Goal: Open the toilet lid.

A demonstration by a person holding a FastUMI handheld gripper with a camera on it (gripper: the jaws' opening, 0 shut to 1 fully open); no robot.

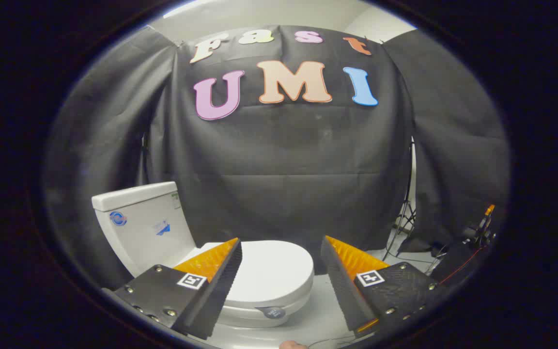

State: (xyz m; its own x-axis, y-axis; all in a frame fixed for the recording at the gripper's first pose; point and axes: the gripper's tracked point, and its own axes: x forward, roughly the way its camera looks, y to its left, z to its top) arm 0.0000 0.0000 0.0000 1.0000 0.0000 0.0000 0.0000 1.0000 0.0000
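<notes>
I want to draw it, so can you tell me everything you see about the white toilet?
The glossy white, ceramic-looking toilet stands on the pale floor before the black cloth wall. Its oval lid lies flat, shut. Behind it rises a boxy tank with a flat cover and small blue stickers on its side. A small dark round tag sits at the front rim. The tool hangs open above, touching nothing; the lid shows between its fingers.

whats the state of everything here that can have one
toilet lid: down, closed over the bowl
gripper: open, fingers spread wide, holding nothing, lid beyond and between them
toilet tank: cover on, standing upright behind the lid
</notes>
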